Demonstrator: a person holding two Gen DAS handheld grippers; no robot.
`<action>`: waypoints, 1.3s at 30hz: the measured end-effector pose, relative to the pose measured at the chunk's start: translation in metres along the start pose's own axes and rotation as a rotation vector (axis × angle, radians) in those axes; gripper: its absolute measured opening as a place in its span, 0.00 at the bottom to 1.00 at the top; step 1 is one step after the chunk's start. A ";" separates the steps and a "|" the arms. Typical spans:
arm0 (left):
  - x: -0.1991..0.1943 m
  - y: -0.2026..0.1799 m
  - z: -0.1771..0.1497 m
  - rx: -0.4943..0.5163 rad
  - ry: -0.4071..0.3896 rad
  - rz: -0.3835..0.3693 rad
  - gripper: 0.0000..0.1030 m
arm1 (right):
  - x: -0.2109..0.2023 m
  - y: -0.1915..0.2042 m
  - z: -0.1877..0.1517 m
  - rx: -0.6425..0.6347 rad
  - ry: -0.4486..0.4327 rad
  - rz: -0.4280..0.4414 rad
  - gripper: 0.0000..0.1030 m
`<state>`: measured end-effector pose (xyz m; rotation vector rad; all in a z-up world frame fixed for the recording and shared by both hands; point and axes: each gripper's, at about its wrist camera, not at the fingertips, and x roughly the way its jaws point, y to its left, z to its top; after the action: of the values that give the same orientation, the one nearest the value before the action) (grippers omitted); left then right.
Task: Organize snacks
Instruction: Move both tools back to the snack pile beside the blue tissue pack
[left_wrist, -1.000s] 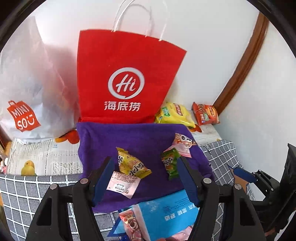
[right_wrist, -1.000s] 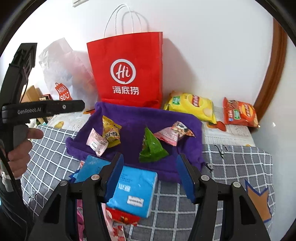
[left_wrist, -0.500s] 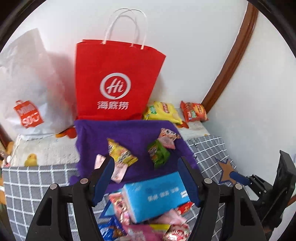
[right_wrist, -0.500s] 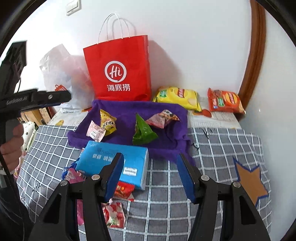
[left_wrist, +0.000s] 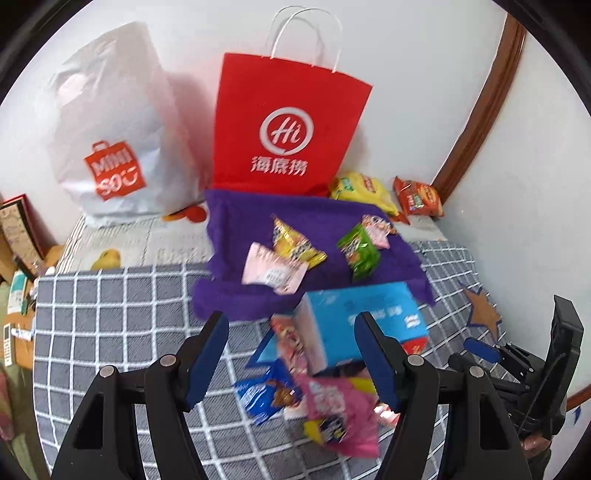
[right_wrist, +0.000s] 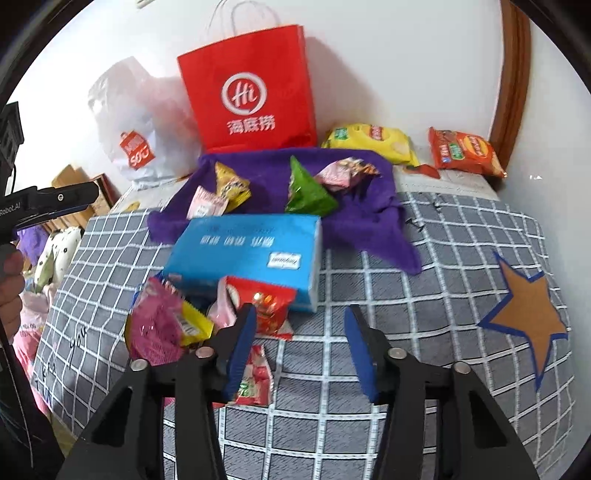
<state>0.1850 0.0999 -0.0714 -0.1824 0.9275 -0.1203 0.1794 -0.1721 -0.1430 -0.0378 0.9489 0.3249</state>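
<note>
On the grey checked bedcover | snack packets heaped just in front of a blue tissue pack; four small packets on the purple cloth | left claw wide, holding nothing | right claw closing; nothing between its jaws; red packet just beside its left finger

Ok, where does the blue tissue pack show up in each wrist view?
Left wrist: blue tissue pack lies lower centre-right, just below the purple cloth.
Right wrist: it lies centre-left, overlapping the cloth's near edge.
Shared landmark: red paper bag upright behind the cloth.
</note>
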 end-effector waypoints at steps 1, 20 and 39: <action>0.001 0.002 -0.004 -0.002 0.005 0.005 0.67 | 0.005 0.003 -0.002 0.000 0.010 0.009 0.39; 0.015 0.041 -0.040 -0.064 0.069 0.039 0.67 | 0.053 0.024 0.001 0.013 0.061 0.069 0.39; 0.027 0.039 -0.061 -0.067 0.117 0.028 0.67 | 0.022 -0.008 -0.004 0.097 0.034 0.072 0.40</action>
<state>0.1528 0.1272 -0.1364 -0.2257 1.0506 -0.0745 0.1905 -0.1746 -0.1639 0.0800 1.0007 0.3446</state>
